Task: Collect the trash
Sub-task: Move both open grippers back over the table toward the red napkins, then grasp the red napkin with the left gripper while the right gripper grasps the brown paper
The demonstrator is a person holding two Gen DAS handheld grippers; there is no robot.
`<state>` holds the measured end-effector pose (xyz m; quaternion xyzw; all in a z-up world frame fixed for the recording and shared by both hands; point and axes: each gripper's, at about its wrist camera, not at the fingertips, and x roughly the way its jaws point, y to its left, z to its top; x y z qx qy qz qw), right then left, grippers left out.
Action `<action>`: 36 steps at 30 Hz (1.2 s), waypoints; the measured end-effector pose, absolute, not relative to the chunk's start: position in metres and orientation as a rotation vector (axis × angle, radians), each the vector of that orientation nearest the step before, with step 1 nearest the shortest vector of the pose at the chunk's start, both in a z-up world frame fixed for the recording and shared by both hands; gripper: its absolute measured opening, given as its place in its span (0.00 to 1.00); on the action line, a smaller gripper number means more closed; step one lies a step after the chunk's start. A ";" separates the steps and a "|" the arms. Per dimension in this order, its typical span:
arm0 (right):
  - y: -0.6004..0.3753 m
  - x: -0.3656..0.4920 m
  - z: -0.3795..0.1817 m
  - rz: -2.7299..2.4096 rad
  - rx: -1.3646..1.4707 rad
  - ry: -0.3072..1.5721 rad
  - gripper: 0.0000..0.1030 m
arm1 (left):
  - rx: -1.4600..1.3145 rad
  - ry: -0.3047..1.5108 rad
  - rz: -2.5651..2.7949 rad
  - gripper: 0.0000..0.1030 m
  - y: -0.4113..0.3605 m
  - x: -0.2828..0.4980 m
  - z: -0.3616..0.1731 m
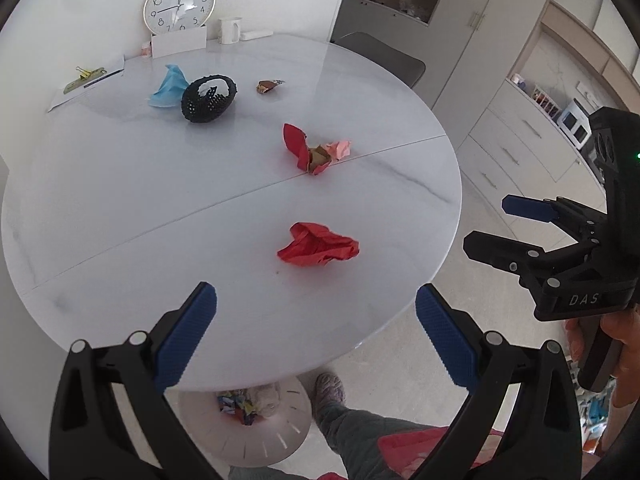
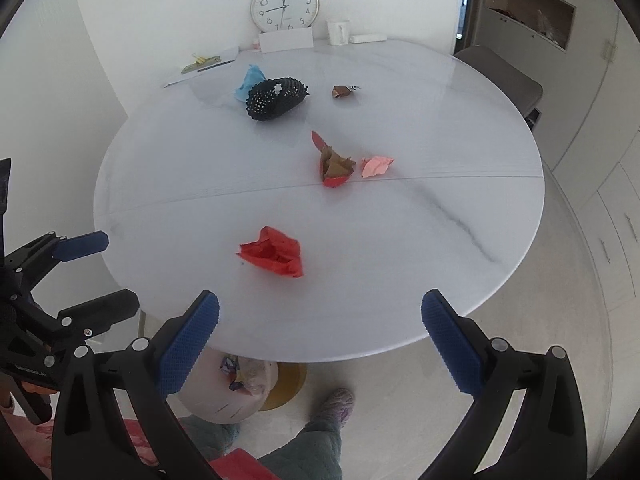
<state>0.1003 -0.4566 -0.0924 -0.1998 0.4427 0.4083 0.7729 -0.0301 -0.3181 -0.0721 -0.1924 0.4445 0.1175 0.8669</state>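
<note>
Both tools hang above the near edge of the round white desk (image 1: 120, 200), the left tool (image 1: 316, 312) and the right tool (image 2: 320, 316) each with jaws spread wide and nothing between the blue pads. The trash lies scattered on the desk. Nearest the near edge sits a crumpled red paper (image 2: 272, 254); at the middle, on the seam that crosses the top, a red-and-brown wrapper (image 2: 334, 166) lies just beside a small pink scrap (image 2: 377, 166). Toward the far edge are a black foam net (image 1: 209, 98) touching a blue crumple (image 1: 170, 87), and, apart to their right, a small brown wrapper (image 1: 269, 86). All of it looks very light and soft: the papers should crush under the pads, and could slide on the glossy top if nudged from one side, so a pinch from above across a raised fold seems best. The red paper offers a high ridge at its middle. The net is springy and open, so its rim should hold better than its bulk. The small wrapper sits low and may need the pads close to the surface. A bin (image 1: 244, 420) with scraps in it stands on the floor under the near edge.
</note>
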 end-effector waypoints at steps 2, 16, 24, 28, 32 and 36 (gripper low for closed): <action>-0.456 0.121 -0.095 0.914 -0.460 0.966 0.98 | -0.423 0.949 0.299 0.93 -0.324 -0.008 -0.084; -0.449 0.204 -0.117 1.007 -0.451 1.029 0.98 | -0.482 1.059 0.503 0.87 -0.329 0.076 -0.158; -0.442 0.218 -0.129 0.994 -0.450 1.066 0.98 | -0.472 1.159 0.533 0.49 -0.320 0.096 -0.200; -0.426 0.223 -0.140 1.011 -0.444 1.084 0.98 | -0.483 1.150 0.524 0.39 -0.313 0.095 -0.198; -0.403 0.234 -0.154 1.002 -0.436 1.104 0.98 | -0.501 1.140 0.516 0.35 -0.306 0.093 -0.194; -0.366 0.246 -0.167 1.051 -0.417 1.121 0.98 | -0.520 1.110 0.525 0.31 -0.298 0.095 -0.184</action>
